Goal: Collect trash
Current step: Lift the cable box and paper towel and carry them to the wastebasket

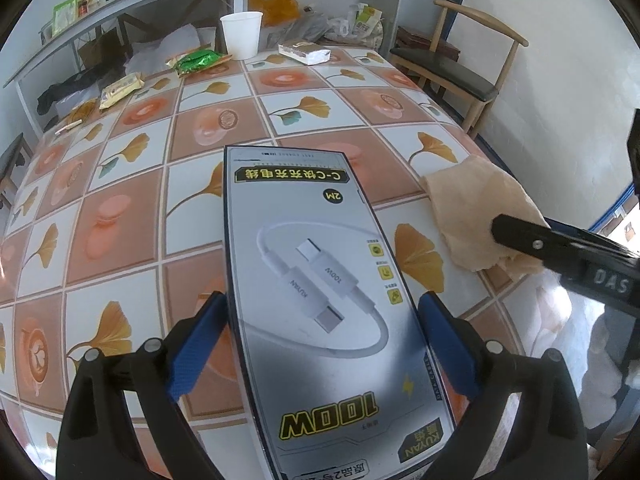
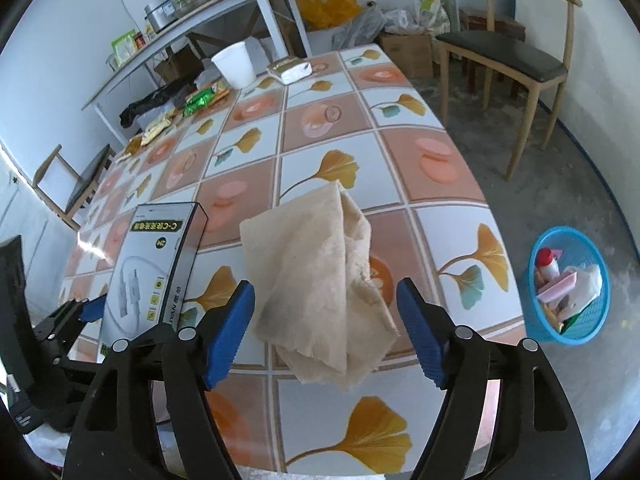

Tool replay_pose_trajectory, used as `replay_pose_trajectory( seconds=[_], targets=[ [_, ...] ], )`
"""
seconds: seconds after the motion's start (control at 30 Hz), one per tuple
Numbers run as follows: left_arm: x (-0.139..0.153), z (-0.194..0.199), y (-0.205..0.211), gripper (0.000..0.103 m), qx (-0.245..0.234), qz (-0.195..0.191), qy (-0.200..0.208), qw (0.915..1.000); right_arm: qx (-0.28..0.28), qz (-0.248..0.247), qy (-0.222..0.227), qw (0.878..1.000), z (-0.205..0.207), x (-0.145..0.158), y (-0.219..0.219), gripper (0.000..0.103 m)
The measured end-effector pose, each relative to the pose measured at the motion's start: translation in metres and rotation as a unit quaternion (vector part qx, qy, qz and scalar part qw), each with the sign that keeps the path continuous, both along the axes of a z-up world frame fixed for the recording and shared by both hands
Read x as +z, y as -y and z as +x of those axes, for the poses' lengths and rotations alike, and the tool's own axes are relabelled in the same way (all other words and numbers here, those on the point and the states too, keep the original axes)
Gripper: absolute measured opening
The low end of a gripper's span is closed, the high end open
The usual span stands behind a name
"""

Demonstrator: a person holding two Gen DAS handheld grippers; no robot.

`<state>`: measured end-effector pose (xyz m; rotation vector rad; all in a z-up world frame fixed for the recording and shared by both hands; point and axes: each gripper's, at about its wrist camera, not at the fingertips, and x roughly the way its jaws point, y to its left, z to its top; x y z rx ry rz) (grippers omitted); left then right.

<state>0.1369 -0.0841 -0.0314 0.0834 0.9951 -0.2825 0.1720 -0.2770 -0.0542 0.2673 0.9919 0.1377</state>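
Note:
A grey charging-cable box (image 1: 312,280) with a picture of a white cable sits between the blue pads of my left gripper (image 1: 324,304), which is shut on its long edges. In the right wrist view the box (image 2: 148,264) tilts up off the table at the left. A crumpled beige paper napkin (image 2: 316,256) lies on the tiled tablecloth near the table's edge. My right gripper (image 2: 324,292) stands open around the napkin, and its pads do not press on it. The napkin (image 1: 472,208) also shows at the right of the left wrist view.
A blue basket (image 2: 592,316) holding trash stands on the floor right of the table (image 2: 440,152). At the far end are a white paper cup (image 2: 236,64), a green wrapper (image 2: 198,102), yellow wrappers (image 1: 120,90) and a tissue pack (image 2: 290,70). A wooden chair (image 2: 508,52) stands beyond.

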Motion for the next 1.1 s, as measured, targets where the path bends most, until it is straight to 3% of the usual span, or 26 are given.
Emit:
replay_pose_trajectory(
  seconds=[0.1, 0.4, 0.6, 0.67, 0.77, 1.1],
  targets=[
    [0.000, -0.001, 0.000, 0.093, 0.000, 0.001, 0.001, 1.0000, 0.002, -0.014, -0.003, 1.000, 0.002, -0.003, -0.005, 0.069],
    [0.002, -0.004, 0.001, 0.093, -0.002, 0.004, 0.007, 1.0000, 0.005, -0.068, -0.003, 0.998, 0.003, -0.007, -0.017, 0.050],
    [0.004, -0.006, 0.001, 0.093, -0.002, 0.006, 0.013, 0.9999, 0.000, -0.083, -0.002, 0.997, 0.002, -0.007, -0.018, 0.029],
    [0.005, -0.007, 0.001, 0.093, 0.000, 0.006, 0.014, 0.9999, -0.004, -0.079, -0.004, 0.997, 0.002, -0.006, -0.015, 0.015],
    [0.006, -0.008, -0.001, 0.093, 0.002, 0.007, 0.018, 0.9998, -0.014, -0.067, -0.005, 0.998, 0.002, -0.005, -0.010, 0.007],
    [0.012, -0.011, -0.004, 0.093, 0.004, 0.003, 0.029, 0.9996, -0.030, -0.047, 0.011, 0.998, -0.005, 0.006, -0.002, 0.004]
  ],
)
